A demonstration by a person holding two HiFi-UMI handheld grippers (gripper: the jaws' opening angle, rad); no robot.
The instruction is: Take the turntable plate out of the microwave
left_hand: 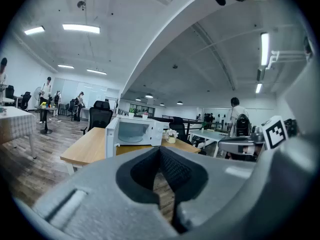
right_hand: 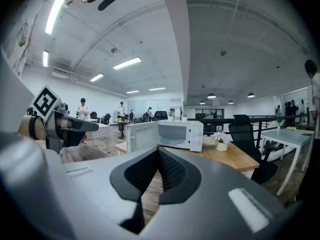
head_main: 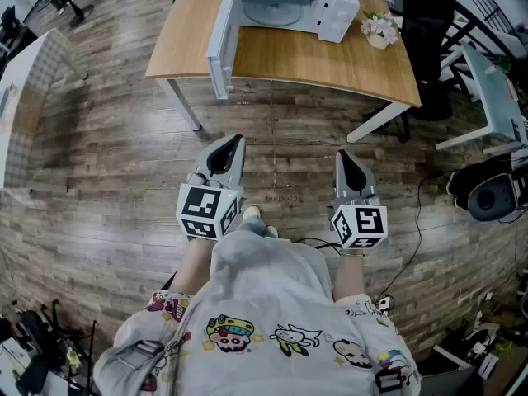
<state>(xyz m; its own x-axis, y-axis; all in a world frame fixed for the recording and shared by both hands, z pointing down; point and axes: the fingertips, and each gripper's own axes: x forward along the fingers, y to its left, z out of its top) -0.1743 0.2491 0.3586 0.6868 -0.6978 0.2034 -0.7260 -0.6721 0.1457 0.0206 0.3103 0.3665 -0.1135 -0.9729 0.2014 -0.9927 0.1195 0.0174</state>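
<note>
Inside the microwave [head_main: 334,11] lies the turntable plate [head_main: 272,11].

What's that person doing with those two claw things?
A person stands back from a wooden table, holding a left gripper and a right gripper, both shut and empty. On the table sits a white microwave with its door open, and the turntable plate is inside. Neither gripper is near it yet.

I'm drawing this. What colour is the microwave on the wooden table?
White. The boxy microwave shows best in the right gripper view.
</note>
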